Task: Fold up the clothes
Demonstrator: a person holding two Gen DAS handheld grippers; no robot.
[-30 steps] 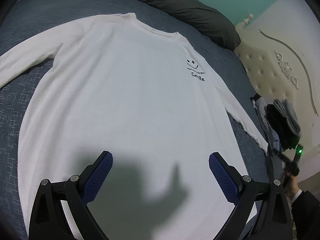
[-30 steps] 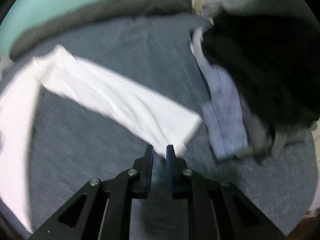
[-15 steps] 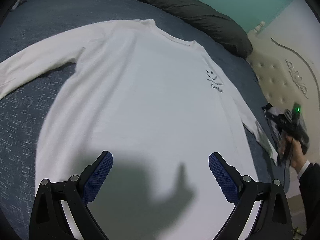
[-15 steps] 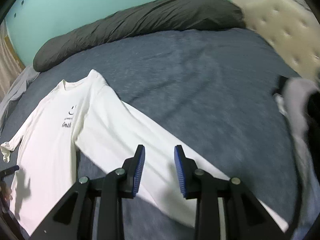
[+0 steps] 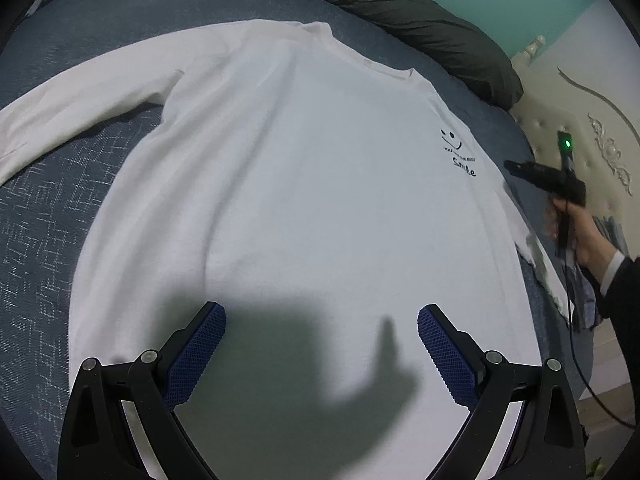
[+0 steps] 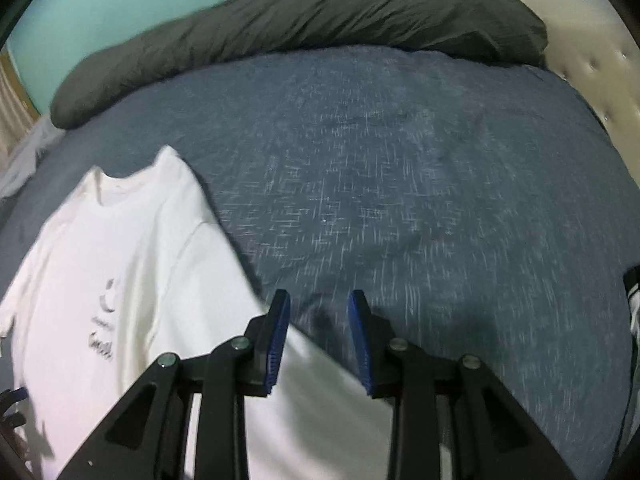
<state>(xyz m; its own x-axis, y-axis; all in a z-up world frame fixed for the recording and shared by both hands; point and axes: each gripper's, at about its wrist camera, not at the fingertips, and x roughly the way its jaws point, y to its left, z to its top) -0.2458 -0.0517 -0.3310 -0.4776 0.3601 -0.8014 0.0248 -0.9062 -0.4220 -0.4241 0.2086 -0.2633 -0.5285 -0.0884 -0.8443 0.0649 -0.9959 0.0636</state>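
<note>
A blue bed (image 5: 48, 216) carries a white long-sleeved shirt (image 5: 304, 184) spread flat, front up, with a dark grey bolster (image 6: 304, 20) along the far edge. The left claw (image 5: 320, 344) hangs spread wide over the shirt's lower body, grasping nothing. The right claw (image 6: 318, 336) is parted, empty, above the right sleeve (image 6: 248, 320).

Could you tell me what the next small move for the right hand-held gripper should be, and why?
Probably lower the right hand-held gripper onto the sleeve below it and close. Its jaws are open and empty, and the white shirt lies spread flat on the bed, nothing folded yet.
</note>
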